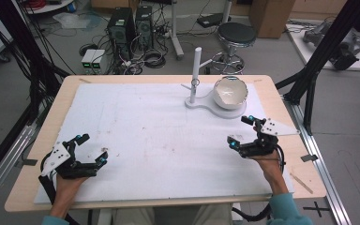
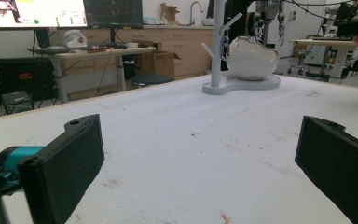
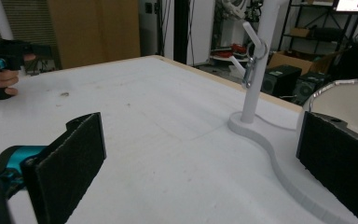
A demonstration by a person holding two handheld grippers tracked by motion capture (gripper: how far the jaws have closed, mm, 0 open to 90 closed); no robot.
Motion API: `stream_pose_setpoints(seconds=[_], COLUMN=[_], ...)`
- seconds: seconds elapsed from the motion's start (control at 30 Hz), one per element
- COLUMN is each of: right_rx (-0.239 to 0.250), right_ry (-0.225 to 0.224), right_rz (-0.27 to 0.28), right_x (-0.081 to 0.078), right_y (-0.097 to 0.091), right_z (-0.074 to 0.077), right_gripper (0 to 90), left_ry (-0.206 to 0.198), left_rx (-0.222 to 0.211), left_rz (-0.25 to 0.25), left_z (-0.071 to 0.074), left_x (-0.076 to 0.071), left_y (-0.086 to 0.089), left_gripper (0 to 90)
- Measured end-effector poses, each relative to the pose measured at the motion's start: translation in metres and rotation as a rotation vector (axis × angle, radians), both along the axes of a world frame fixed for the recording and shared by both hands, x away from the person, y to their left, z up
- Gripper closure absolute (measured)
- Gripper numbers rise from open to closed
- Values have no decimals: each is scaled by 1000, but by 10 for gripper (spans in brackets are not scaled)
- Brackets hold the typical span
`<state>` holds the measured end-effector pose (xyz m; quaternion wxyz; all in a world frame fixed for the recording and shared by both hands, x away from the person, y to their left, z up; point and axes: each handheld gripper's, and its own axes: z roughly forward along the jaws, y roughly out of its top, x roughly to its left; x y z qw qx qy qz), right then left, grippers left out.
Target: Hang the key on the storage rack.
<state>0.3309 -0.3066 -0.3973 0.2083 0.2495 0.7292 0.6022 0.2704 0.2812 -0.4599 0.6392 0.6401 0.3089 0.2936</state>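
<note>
A white stand (image 1: 215,107) sits at the far right of the table, with an upright post (image 1: 196,70) and a white eggshell-shaped bowl (image 1: 231,91) on its base. A small metal clip (image 1: 195,83) hangs from a peg on the post. My left gripper (image 1: 93,149) rests open near the front left edge, nothing between its jaws. My right gripper (image 1: 240,130) is open just in front of the stand's base. The left gripper view shows the stand (image 2: 240,84), bowl (image 2: 251,58) and clip (image 2: 224,44) far ahead. In the right gripper view, post (image 3: 256,60), clip (image 3: 249,65) and bowl (image 3: 345,100) are close.
A white foam sheet (image 1: 150,136) covers most of the wooden table (image 1: 272,89). Beyond the far edge stand a round stool (image 1: 236,35), computer towers (image 1: 122,28) and cables. In the right gripper view the other hand and its gripper (image 3: 2,56) show at far left.
</note>
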Motion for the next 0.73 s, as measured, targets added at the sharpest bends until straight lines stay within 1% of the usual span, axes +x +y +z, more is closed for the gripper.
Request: stream_pose_setpoints(seconds=[0.1,0.13,0.17,0.2,0.23,0.3,0.33,0.37,0.4,0.47,0.5,0.53,0.6,0.7,0.73], right_rx=[4,-2,1,1,8,11,20,20,22,21,33,36,38,38,38], right_ry=[-16,-16,-9,-9,-11,0,24,24,33,28,16,18,13,19,4], right_rz=[-20,-23,-21,-21,-20,-17,-19,-19,-18,-28,-33,-26,-28,-33,-38], right_x=[-5,-7,-7,-7,-8,-8,-9,-9,-10,-11,-12,-12,-12,-13,-12], right_y=[-4,-6,-6,-6,-7,-8,-10,-10,-11,-11,-11,-12,-13,-12,-13], right_z=[-14,-21,-24,-24,-28,-34,-41,-41,-48,-50,-50,-50,-50,-50,-50], right_gripper=[4,5,5,5,4,5,5,5,5,5,5,5,5,5,5], left_ry=[-4,-6,-8,-10,-9,-8,-10,-10,-10,-15,-15,-15,-17,-27,-30], left_rx=[-8,-10,-9,-10,-16,-14,-15,-16,-19,-20,-17,-17,-17,-19,-18], left_rz=[3,2,2,3,4,6,3,4,3,2,5,6,6,8,9], left_z=[0,0,0,0,0,0,0,0,-1,-1,-1,-1,-1,-1,-1], left_x=[-1,-2,-2,-2,-3,-4,-4,-4,-5,-5,-5,-5,-6,-6,-7], left_y=[0,0,0,0,0,1,1,1,1,1,1,1,1,1,1], left_gripper=[17,17,17,17,17,17,17,17,17,17,17,17,17,17,17])
